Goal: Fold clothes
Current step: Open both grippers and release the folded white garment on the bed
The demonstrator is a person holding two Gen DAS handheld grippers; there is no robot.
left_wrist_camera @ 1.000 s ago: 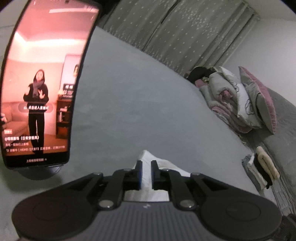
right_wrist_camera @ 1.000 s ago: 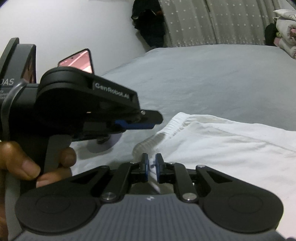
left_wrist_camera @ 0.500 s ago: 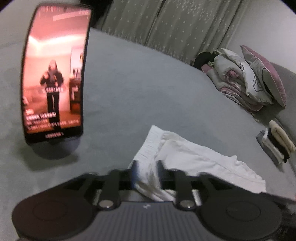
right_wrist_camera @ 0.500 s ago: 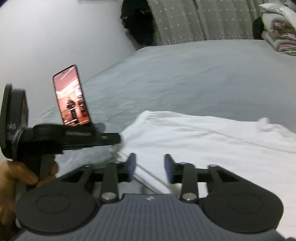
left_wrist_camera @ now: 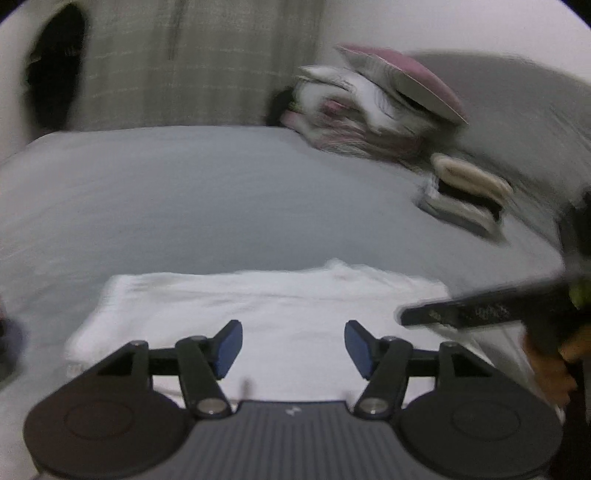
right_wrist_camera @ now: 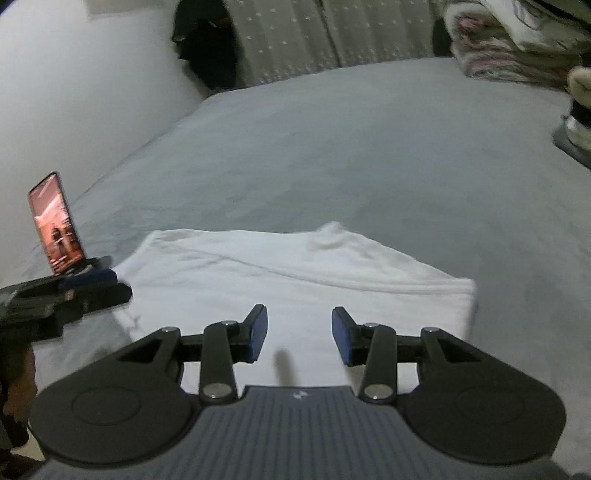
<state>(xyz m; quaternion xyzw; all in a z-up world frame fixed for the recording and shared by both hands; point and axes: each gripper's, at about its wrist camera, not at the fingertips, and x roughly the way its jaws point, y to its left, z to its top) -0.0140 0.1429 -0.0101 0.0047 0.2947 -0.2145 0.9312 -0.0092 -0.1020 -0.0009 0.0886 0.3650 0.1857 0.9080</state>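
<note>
grey bed [right_wrist_camera: 369, 147] fills most of both views, with curtains [right_wrist_camera: 332, 33] behind. white garment [right_wrist_camera: 295, 280] lies folded flat on it near the front edge. phone [right_wrist_camera: 55, 225] stands off to its left. left claw [left_wrist_camera: 293, 345] and right claw [right_wrist_camera: 299, 332] both hang over the garment, fingers apart, holding nothing.

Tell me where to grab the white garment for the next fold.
Probably the white garment at its short right edge, coming in low from the right along the bed. That edge is a thick, raised fold the open fingers can straddle.
</note>
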